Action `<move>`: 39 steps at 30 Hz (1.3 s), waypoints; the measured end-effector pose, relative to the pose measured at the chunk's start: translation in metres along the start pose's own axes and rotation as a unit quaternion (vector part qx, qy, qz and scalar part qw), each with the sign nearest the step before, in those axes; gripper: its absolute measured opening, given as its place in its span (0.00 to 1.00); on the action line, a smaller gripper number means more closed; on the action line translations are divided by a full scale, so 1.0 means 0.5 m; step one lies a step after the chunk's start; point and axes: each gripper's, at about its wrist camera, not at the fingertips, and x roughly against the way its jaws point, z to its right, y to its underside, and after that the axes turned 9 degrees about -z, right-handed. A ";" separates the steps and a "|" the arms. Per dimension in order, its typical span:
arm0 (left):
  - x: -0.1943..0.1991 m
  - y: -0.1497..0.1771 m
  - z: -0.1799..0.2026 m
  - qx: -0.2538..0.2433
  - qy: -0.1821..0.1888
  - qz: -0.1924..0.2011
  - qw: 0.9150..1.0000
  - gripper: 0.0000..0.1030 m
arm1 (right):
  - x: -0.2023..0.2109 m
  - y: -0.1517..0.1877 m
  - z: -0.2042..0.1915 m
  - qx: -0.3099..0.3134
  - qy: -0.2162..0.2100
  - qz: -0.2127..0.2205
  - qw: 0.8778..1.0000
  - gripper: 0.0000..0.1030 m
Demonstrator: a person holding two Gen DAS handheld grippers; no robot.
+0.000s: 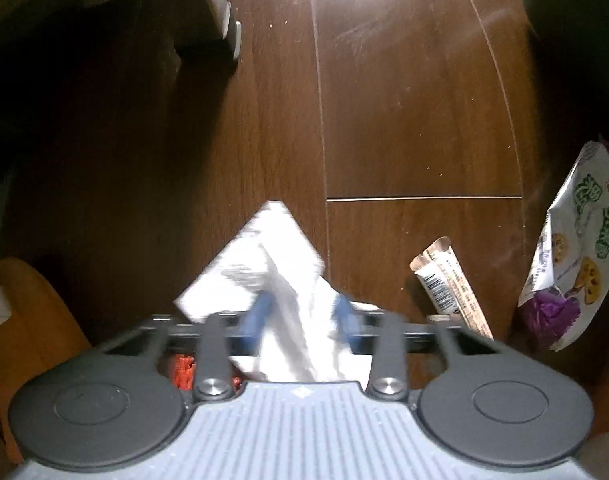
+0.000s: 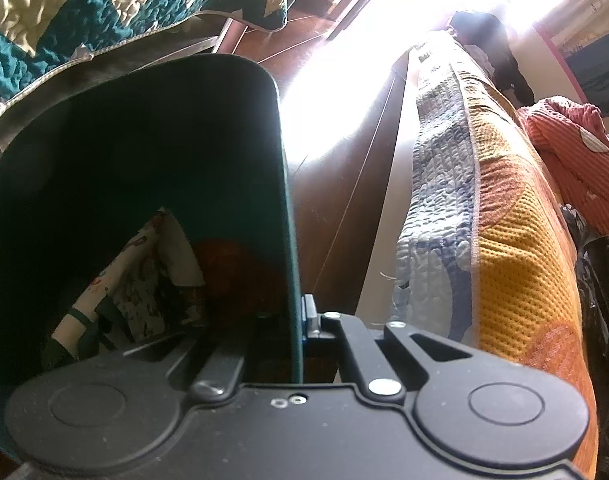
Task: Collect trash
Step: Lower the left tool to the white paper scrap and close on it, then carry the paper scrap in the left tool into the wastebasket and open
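Note:
My left gripper (image 1: 302, 308) is shut on a crumpled white paper (image 1: 260, 276) and holds it above the dark wooden floor (image 1: 404, 120). A brown stick sachet (image 1: 450, 284) and a purple and white cookie bag (image 1: 572, 248) lie on the floor to its right. My right gripper (image 2: 294, 316) is shut on the right wall of a dark green trash bin (image 2: 282, 208), tilted toward the camera. Inside the bin lie a printed wrapper (image 2: 144, 280) and something reddish brown (image 2: 240, 276).
A furniture leg (image 1: 224, 12) stands at the far left of the floor. An orange object (image 1: 28, 320) is at my left. In the right wrist view, quilts (image 2: 484, 220) hang on the right and a teal patterned quilt (image 2: 84, 8) lies at the upper left.

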 end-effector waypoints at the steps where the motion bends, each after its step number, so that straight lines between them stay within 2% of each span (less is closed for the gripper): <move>1: 0.002 0.001 -0.002 0.001 0.003 -0.002 1.000 0.09 | 0.001 0.000 -0.001 0.001 0.000 0.000 1.000 0.03; 4: 0.019 0.005 0.000 -0.004 -0.011 0.005 1.000 0.07 | 0.003 0.002 -0.005 0.006 0.001 0.003 1.000 0.03; 8: 0.076 0.015 0.015 -0.023 -0.008 0.022 0.999 0.07 | 0.002 -0.003 0.001 0.001 -0.004 0.005 1.000 0.03; 11: 0.150 0.033 0.039 -0.067 -0.008 0.048 0.997 0.07 | -0.002 -0.007 0.005 -0.003 -0.007 0.004 1.000 0.03; 13: 0.214 0.061 0.062 -0.106 -0.004 0.072 0.992 0.07 | -0.005 -0.007 0.009 -0.010 -0.008 0.000 1.000 0.04; 19: 0.410 0.094 0.107 -0.155 0.047 0.130 0.978 0.07 | -0.014 -0.003 0.021 -0.026 -0.003 -0.016 1.000 0.03; 24: 0.562 0.103 0.136 -0.165 0.093 0.201 0.961 0.07 | -0.015 0.002 0.025 -0.033 -0.003 -0.023 0.999 0.02; 27: 0.627 0.089 0.160 -0.158 0.116 0.239 0.951 0.07 | -0.014 0.004 0.027 -0.035 -0.006 -0.022 0.999 0.02; 30: 0.656 0.060 0.203 -0.152 0.125 0.254 0.947 0.07 | -0.011 0.004 0.024 -0.031 -0.007 -0.020 0.999 0.02; 32: 0.647 0.039 0.237 -0.154 0.128 0.257 0.946 0.07 | -0.010 0.002 0.022 -0.028 -0.006 -0.018 0.999 0.02; 35: 0.626 0.006 0.288 -0.150 0.124 0.241 0.951 0.07 | -0.007 0.003 0.019 -0.024 -0.007 -0.015 1.000 0.02; 39: 0.567 -0.037 0.318 -0.133 0.115 0.209 0.962 0.07 | -0.004 0.003 0.016 -0.020 -0.008 -0.012 1.000 0.02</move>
